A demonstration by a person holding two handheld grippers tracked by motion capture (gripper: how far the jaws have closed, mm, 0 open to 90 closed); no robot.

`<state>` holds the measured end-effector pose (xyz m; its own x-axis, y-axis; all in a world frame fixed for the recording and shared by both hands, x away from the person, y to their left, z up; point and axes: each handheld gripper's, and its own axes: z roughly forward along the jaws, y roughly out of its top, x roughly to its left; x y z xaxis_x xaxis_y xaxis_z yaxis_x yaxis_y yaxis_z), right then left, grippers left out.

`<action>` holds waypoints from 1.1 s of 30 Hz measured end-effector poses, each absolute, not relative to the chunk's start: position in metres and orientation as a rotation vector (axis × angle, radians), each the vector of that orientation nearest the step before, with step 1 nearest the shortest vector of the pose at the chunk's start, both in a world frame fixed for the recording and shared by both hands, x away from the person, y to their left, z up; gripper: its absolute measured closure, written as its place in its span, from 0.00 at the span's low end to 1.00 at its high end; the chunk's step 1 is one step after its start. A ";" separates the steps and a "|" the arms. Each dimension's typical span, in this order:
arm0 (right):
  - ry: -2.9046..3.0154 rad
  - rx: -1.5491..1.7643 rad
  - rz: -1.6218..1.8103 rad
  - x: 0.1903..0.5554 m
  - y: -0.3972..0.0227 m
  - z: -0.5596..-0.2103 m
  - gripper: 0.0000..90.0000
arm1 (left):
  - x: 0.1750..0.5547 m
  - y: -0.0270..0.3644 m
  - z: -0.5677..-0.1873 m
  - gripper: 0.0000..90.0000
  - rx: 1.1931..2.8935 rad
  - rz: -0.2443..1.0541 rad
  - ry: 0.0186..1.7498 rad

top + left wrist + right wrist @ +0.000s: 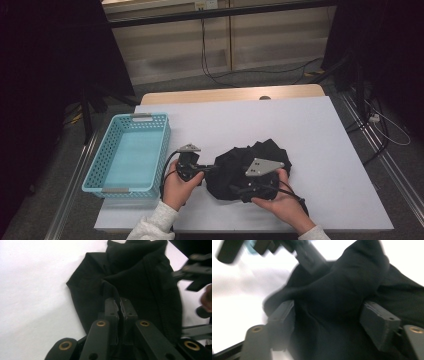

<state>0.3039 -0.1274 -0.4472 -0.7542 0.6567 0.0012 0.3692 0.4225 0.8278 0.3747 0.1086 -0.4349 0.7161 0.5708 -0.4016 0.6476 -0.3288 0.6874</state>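
Nearest the person's edge of the white tabletop (320, 130), two hands work one crumpled black cloth garment (250, 155), which lies in a heap right of centre. On its left side, the left gripper (204, 171) has its jaws pressed together on a raised fold of the fabric; the left gripper view shows the pads meeting with the cloth edge caught between them (121, 308). On the near right side, the right gripper (239, 190) sits on top of the heap with its jaws spread wide, cloth bulging between them but the pads not pressing on it, as the right gripper view (329, 315) shows. The heap therefore lies rightward and slightly away from the left gripper and directly under the right one, its longer run going from near left to far right. Farther left, well apart from the garment, stands one empty light-blue perforated plastic basket (95, 172). My count: one garment, one basket, two grippers.
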 end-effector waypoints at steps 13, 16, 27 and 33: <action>2.296 0.894 1.260 0.308 -0.144 -0.453 0.99 | 0.374 0.107 -0.435 0.95 1.996 -0.128 0.911; 2.239 0.942 1.270 0.308 -0.160 -0.448 0.99 | 0.375 0.109 -0.431 0.94 1.987 -0.122 0.902; 2.387 0.834 1.269 0.286 -0.143 -0.454 0.99 | 0.382 0.113 -0.430 0.94 1.967 -0.129 0.923; 2.523 0.740 1.251 0.276 -0.121 -0.461 0.98 | 0.382 0.113 -0.431 0.95 1.981 -0.141 0.917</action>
<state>0.2759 -0.1213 -0.4611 -0.8461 0.5327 0.0179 0.3367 0.5082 0.7927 0.3820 0.1128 -0.4306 0.7159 0.5466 -0.4344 0.6520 -0.3009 0.6960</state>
